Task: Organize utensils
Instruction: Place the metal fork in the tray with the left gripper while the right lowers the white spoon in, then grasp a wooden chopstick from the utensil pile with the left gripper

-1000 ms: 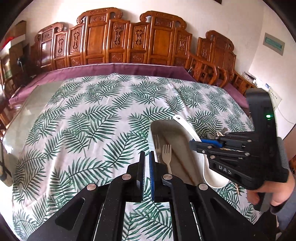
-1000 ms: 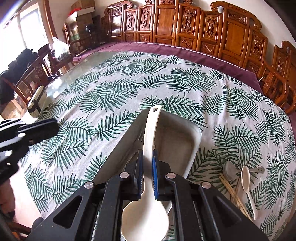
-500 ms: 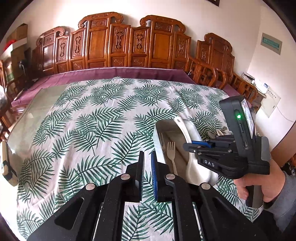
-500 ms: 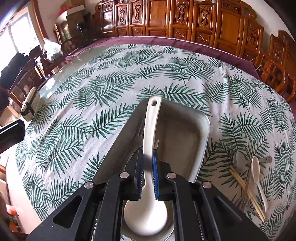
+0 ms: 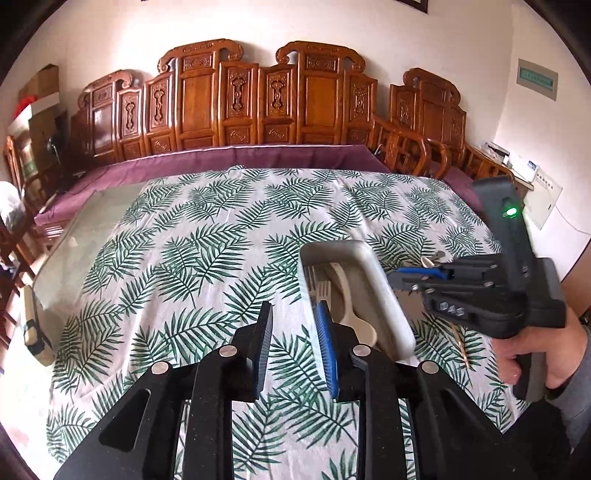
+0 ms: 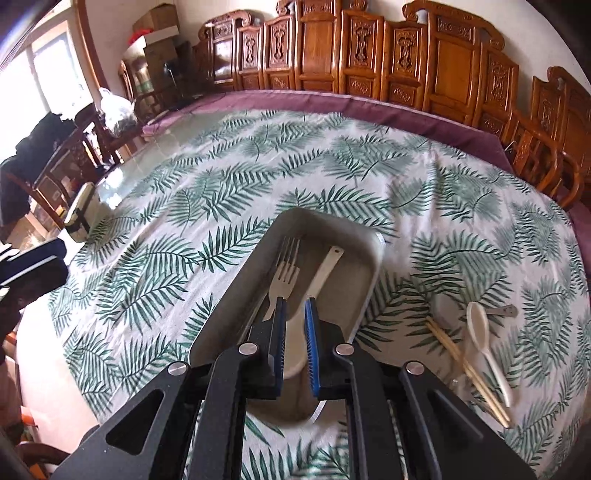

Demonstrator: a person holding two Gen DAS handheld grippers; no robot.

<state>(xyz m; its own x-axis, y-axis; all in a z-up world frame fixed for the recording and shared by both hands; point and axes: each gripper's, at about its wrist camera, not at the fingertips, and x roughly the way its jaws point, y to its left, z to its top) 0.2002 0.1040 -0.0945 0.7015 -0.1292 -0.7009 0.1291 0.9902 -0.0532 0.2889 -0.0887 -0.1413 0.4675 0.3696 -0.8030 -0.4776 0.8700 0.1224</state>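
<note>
**Tray loaded, both tongs parted above the leaf-print cloth**

Where the white tablecloth with green palm-leaf print [image 6: 229,192] ends at the far edge, a purple undercloth [image 5: 258,155] shows, and carved brown wooden chairs [image 5: 280,103] line the white wall behind it. Cardboard boxes [image 6: 155,22] sit in the room's left far corner.

The grey rectangular metal tray [image 6: 373,254] lies near the front edge of the surface. It holds two silver metal forks [image 6: 286,273] and a cream plastic rice paddle [image 6: 321,273].

The right gripper [image 6: 293,325] hovers over the tray's near end, jaws apart and empty. The left gripper [image 5: 293,325] stands left of the tray, jaws wide and empty.

Right of the tray lie wooden chopsticks [image 6: 465,365], a small white spoon [image 6: 480,328] and a partly hidden metal utensil [image 6: 504,312]. The paddle's bowl is covered by the right gripper. A pale strapped object [image 6: 79,214] at the left edge cannot be identified.
</note>
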